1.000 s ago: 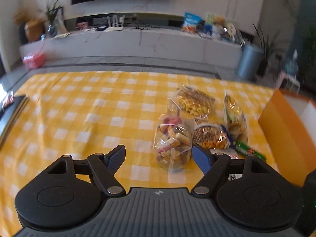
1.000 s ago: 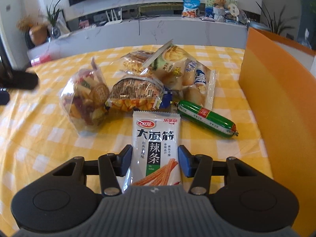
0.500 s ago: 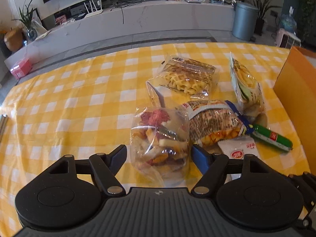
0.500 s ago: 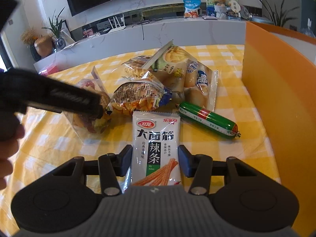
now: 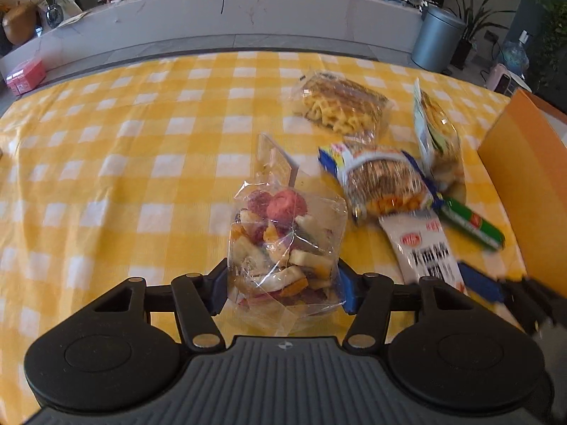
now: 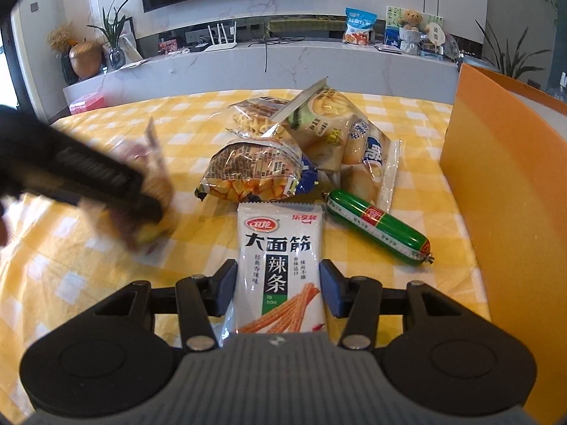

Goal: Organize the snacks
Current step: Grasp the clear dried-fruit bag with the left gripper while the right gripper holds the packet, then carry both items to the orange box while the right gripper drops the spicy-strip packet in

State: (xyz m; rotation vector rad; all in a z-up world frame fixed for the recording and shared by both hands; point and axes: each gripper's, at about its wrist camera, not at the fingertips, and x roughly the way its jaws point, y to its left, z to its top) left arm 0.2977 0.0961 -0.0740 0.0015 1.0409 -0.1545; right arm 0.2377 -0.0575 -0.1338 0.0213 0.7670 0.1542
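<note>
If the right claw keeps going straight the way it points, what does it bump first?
The white spicy-strip packet, already lying between the right claw pads. Past it comes the crinkly chip bag, though depth is hard to judge.

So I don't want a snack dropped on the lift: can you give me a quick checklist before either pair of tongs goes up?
1. Left tongs around the clear mixed-snack bag: ok; they have just been closing, pads at its sides.
2. Firm grip on that bag: cannot tell.
3. Right tongs straddle the white spicy-strip packet: ok.
4. Pads pressing that packet: cannot tell.
5. Green sausage clear of the packet: ok.
6. Orange box open: ok.
</note>
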